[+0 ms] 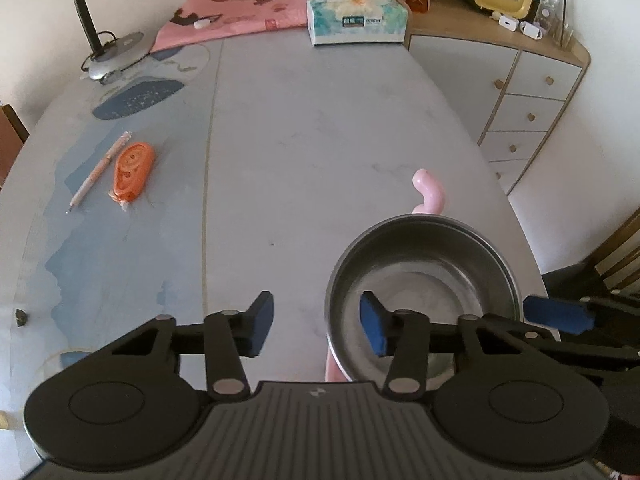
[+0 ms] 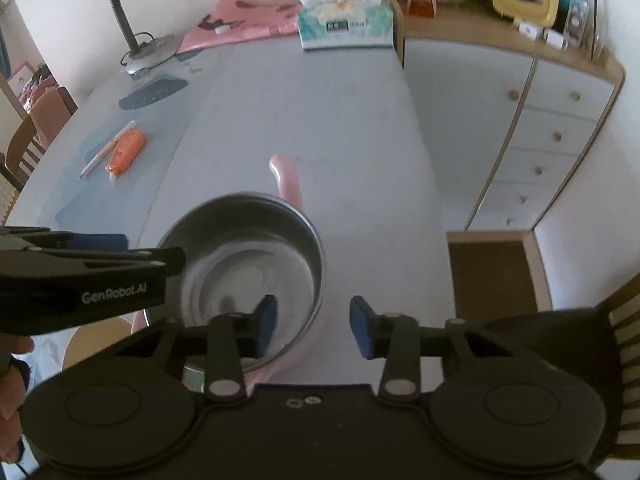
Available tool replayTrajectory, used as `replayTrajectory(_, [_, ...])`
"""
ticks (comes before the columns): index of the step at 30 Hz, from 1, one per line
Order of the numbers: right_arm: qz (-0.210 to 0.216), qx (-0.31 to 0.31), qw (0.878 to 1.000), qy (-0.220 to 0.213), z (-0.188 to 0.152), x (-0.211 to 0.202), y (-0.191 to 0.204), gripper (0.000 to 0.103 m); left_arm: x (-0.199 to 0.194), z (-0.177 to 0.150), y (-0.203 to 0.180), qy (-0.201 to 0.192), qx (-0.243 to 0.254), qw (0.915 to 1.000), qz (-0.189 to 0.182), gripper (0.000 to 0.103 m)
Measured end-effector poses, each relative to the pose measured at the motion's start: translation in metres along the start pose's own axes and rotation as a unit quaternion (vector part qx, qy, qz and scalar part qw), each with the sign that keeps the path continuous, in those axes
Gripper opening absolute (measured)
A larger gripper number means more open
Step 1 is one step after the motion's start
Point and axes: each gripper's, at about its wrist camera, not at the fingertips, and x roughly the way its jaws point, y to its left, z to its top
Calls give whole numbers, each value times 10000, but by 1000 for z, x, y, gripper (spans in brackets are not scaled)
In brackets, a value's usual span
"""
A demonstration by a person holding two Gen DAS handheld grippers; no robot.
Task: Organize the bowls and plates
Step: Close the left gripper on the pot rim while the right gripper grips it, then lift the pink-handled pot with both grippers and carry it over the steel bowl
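Both sets of fingers were spread wide and holding nothing. The left gripper [image 1: 316,326] had one blue pad over the steel bowl [image 1: 424,284] and the other over bare table, so its jaws straddled the bowl's 9 o'clock rim. The right gripper [image 2: 312,326] did the mirror version at the 3 o'clock rim, one pad inside, one outside. I'd guess that's setup for pinching the wall from either side, since a thin slick rim needs a straddle, not a top grab.

Under the bowl sat something pink with a curved handle [image 1: 430,192] poking out at 12 o'clock, looked like a pink dish or ladle-type piece; couldn't tell which. So the bowl seemed already nested on it.

Table [image 1: 320,140] was pale grey. Out at 10 o'clock lay a pen [image 1: 98,172] beside an orange correction tape [image 1: 132,172], a desk lamp [image 1: 116,50] farther off, a tissue box [image 1: 356,20] at 12, and a drawer cabinet [image 1: 528,108] at 2.
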Motion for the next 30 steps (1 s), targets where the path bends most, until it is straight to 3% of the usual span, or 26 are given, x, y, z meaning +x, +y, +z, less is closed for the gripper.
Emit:
replayTrajectory(2, [42, 78, 9999, 51, 1, 2, -3, 28, 3, 1, -1, 11, -11, 10000, -26, 42])
replayTrajectory(4, [77, 148, 9998, 94, 2, 3, -5, 23, 6, 1, -2, 41, -5, 10000, -49, 31])
replayTrajectory(6, [97, 157, 9998, 114, 3, 3, -5, 20, 9, 2, -3, 54, -10, 10000, -46, 30])
replayTrajectory(10, [61, 133, 9998, 128, 3, 1, -2, 14, 13, 2, -4, 102, 4, 9999, -50, 13])
replayTrajectory(16, [-87, 153, 9997, 159, 5, 2, 0, 12, 13, 0, -6, 145, -9, 9999, 3, 5])
replayTrajectory(30, [-262, 322, 9991, 46, 4, -32, 0, 9, -29, -6, -13, -90, -21, 9999, -68, 4])
